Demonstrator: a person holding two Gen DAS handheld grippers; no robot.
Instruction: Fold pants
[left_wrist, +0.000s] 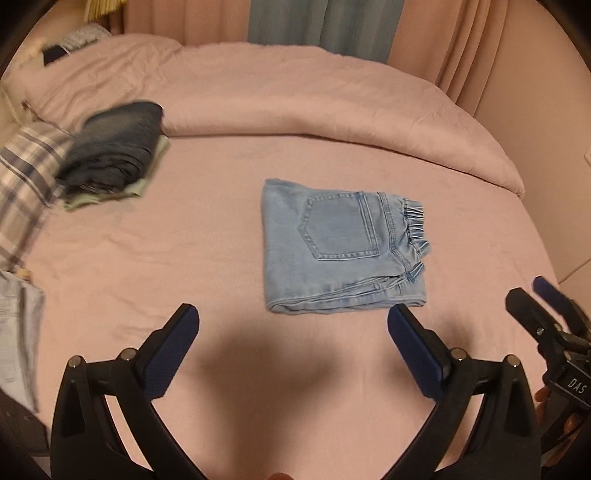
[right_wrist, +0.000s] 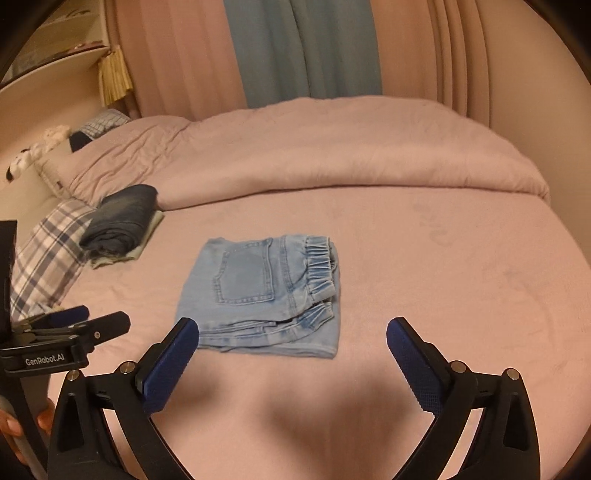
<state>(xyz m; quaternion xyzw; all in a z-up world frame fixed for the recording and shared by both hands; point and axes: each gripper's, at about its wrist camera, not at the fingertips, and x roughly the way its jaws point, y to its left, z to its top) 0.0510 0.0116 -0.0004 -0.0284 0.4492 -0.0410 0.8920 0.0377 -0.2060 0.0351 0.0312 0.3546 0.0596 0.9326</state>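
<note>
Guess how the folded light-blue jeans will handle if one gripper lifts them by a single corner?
The light-blue jeans are soft layered denim, so they would likely droop and unfold. The loose stacked edges facing the left gripper may separate. Pushed across the pink sheet, they would probably bunch rather than slide.

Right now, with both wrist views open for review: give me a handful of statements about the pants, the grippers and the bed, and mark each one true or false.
1. The light blue jeans lie folded into a compact rectangle on the pink bed sheet. True.
2. The left gripper is clamped on the jeans' hem. False: its jaws are spread wide and it holds nothing, short of the jeans.
3. A back pocket faces up on the folded jeans. True.
4. The right gripper is shut. False: it is open and empty.
5. The dark folded jeans sit stacked on the light blue ones. False: they rest apart, near the plaid pillow, on a pale green cloth.
</note>
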